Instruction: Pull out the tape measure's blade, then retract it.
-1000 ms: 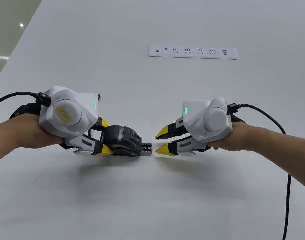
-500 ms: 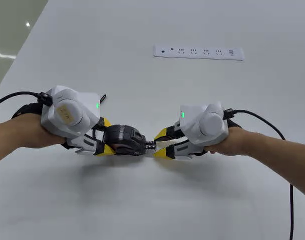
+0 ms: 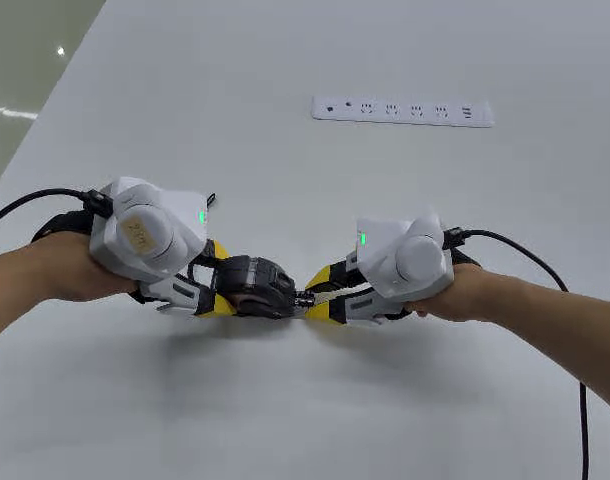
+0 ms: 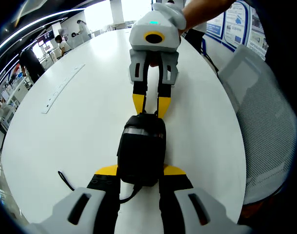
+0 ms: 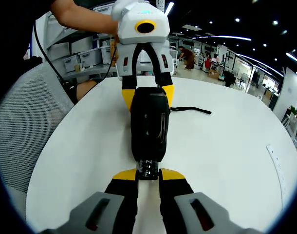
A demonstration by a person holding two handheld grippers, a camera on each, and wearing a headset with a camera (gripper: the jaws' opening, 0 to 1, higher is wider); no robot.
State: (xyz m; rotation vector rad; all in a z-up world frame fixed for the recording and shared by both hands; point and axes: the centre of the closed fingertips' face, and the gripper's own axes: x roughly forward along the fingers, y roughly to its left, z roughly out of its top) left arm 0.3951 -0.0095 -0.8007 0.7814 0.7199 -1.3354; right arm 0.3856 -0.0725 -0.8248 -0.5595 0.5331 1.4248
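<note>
A black tape measure (image 3: 252, 287) lies on the white table (image 3: 285, 160), and my left gripper (image 3: 217, 292) is shut on its case. In the left gripper view the case (image 4: 141, 148) sits between the yellow-tipped jaws of the left gripper (image 4: 139, 170). My right gripper (image 3: 313, 297) faces it from the right, jaws closed onto the metal hook (image 5: 147, 168) at the blade's end. The right gripper (image 5: 148, 174) meets the front of the case (image 5: 148, 124). Almost no blade shows outside the case. The right gripper (image 4: 151, 103) also reaches in from the top of the left gripper view.
A white power strip (image 3: 403, 110) lies at the far side of the table. The tape measure's black wrist strap (image 5: 190, 110) trails on the table behind the left gripper. A grey mesh chair (image 4: 265, 122) stands off the table's edge. Black cables run from both grippers.
My right gripper has moved left up to the tape measure and brought its jaws in from open onto the blade's hook. The left gripper has kept its hold on the case.
</note>
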